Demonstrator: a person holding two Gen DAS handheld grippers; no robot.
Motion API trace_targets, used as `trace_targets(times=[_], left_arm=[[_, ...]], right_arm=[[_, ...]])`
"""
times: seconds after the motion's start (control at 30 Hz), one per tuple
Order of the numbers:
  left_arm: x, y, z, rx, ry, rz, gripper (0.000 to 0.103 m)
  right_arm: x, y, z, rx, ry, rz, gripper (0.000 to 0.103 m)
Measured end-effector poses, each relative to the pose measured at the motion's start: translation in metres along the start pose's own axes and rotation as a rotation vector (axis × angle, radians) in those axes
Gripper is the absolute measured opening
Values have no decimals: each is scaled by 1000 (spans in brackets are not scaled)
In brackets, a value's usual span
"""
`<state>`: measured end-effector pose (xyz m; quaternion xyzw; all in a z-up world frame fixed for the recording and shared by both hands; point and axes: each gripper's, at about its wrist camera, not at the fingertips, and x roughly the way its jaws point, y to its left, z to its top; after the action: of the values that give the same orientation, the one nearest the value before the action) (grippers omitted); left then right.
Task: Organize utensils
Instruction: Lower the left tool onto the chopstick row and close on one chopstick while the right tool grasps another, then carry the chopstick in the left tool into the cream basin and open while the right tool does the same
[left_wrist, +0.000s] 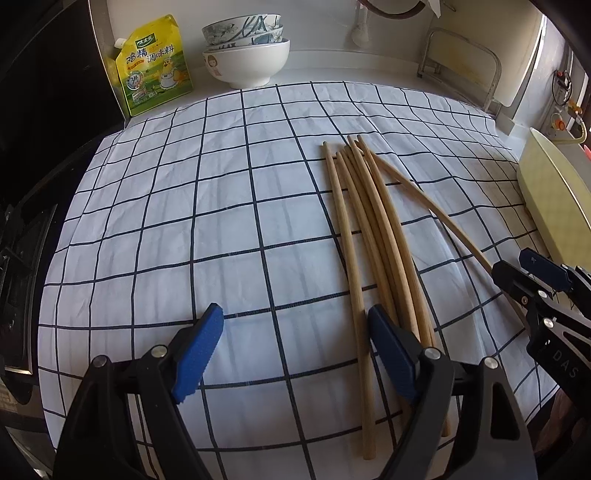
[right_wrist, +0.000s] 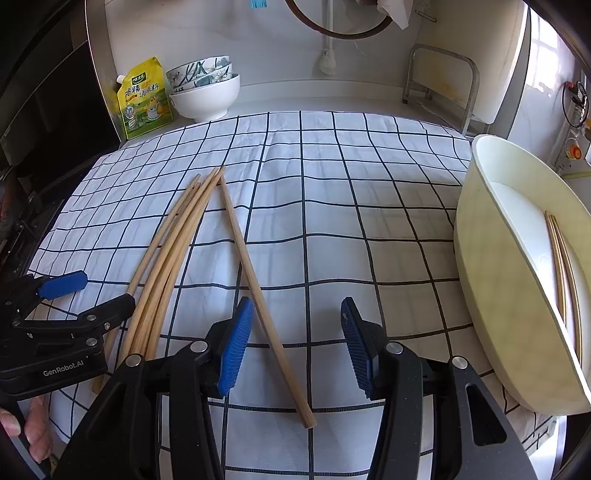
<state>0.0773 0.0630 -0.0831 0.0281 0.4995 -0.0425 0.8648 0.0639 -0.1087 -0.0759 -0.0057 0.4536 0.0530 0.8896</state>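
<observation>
Several wooden chopsticks (left_wrist: 369, 240) lie bunched on the checked cloth (left_wrist: 221, 221). My left gripper (left_wrist: 295, 332) is open; its right pad (left_wrist: 391, 358) hangs over the bundle's near ends, and the leftmost stick lies just inside that pad. In the right wrist view the bundle (right_wrist: 166, 258) is at the left, beside the left gripper (right_wrist: 107, 290). One lone chopstick (right_wrist: 258, 288) runs slanted between the pads of my right gripper (right_wrist: 297, 343), which is open and not pressing on it. A cream oval tray (right_wrist: 480, 258) at the right holds a few chopsticks (right_wrist: 561, 266). The right gripper (left_wrist: 511, 260) also shows in the left wrist view.
Stacked bowls (left_wrist: 245, 55) and a yellow seasoning pouch (left_wrist: 151, 66) stand at the back left by the wall. A metal rack (left_wrist: 461, 62) is at the back right. A dark stove (left_wrist: 22, 258) borders the cloth on the left. The tray (left_wrist: 543, 199) sits on the cloth's right edge.
</observation>
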Motion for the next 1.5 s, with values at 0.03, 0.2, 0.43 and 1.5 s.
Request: trace_targets(times=[0.03,0.2,0.43,1.5], left_arm=[[1,1,1,-3,0,1,80],[6,2,10,-13,-6,8,82],[12,-1,20,-17,-13,8,82],[-41,-2,22,-37,-25,-151,7]], right_arm=[[0,1,1,-5,-1,0,48],[7,3,8,-27,7,1,47],[19,11,14,-86,31,-17,47],[-40,10,12,14,-82,100,6]])
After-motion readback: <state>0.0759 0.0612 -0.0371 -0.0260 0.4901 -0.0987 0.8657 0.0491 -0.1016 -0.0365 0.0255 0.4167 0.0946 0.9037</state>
